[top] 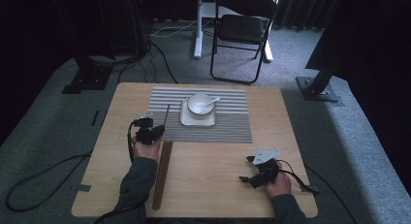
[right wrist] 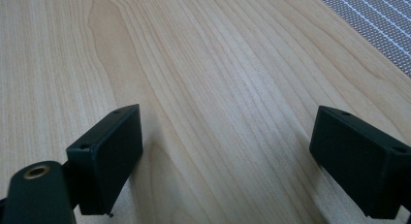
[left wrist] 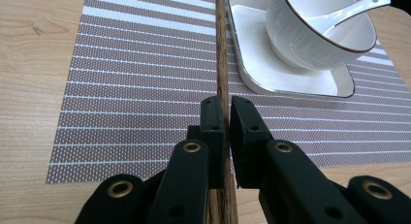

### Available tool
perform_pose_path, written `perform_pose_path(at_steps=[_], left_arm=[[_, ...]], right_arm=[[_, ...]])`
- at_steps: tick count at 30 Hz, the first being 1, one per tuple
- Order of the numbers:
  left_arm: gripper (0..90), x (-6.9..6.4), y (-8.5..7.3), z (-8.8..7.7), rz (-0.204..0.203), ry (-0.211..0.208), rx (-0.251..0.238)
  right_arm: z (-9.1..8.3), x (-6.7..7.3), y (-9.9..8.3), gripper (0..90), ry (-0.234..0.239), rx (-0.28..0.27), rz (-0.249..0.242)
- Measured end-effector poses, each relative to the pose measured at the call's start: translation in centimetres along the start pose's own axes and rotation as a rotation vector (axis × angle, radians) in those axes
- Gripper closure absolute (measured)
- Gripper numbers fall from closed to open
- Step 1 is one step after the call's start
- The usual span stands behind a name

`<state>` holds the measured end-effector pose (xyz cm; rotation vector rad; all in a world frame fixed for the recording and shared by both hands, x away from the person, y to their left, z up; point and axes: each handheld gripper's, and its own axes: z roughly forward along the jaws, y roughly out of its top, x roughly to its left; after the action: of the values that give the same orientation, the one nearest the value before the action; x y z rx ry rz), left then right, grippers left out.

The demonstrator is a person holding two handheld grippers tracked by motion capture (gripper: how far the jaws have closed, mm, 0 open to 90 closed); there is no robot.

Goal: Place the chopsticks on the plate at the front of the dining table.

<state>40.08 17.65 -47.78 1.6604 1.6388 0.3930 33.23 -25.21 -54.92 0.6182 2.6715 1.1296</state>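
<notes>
My left gripper is shut on a thin brown wooden stick. The stick runs forward over the striped placemat, just left of the white square plate. On that plate sits a white bowl with a white spoon in it. More brown sticks lie on the table beside the person's left forearm. Near the front right, my right gripper stands open over bare wood, nothing between its jaws.
The wooden table stands on grey carpet. A corner of the placemat lies ahead of the right gripper. A black folding chair and dark stand bases are beyond the table's far edge. Cables trail off the front edge.
</notes>
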Motion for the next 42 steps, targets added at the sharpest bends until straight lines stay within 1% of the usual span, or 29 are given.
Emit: perform_pose_path(at_steps=[8,16,34,42], left_arm=[[84.6,-0.1,0.4,0.4,-0.012,-0.002,-0.003],[84.6,-0.5,1.1,0.5,-0.011,-0.002,-0.013],[84.6,-0.8,1.7,1.6,-0.001,0.034,-0.01],[84.6,-0.9,2.0,2.0,-0.002,0.037,-0.005]], right_arm=[[0.0,0.0,0.0,11.1,0.0,0.0,0.0],[0.0,0.0,0.0,11.1,0.0,0.0,0.0],[0.0,0.0,0.0,11.1,0.0,0.0,-0.001],[0.0,0.0,0.0,11.1,0.0,0.0,0.0]])
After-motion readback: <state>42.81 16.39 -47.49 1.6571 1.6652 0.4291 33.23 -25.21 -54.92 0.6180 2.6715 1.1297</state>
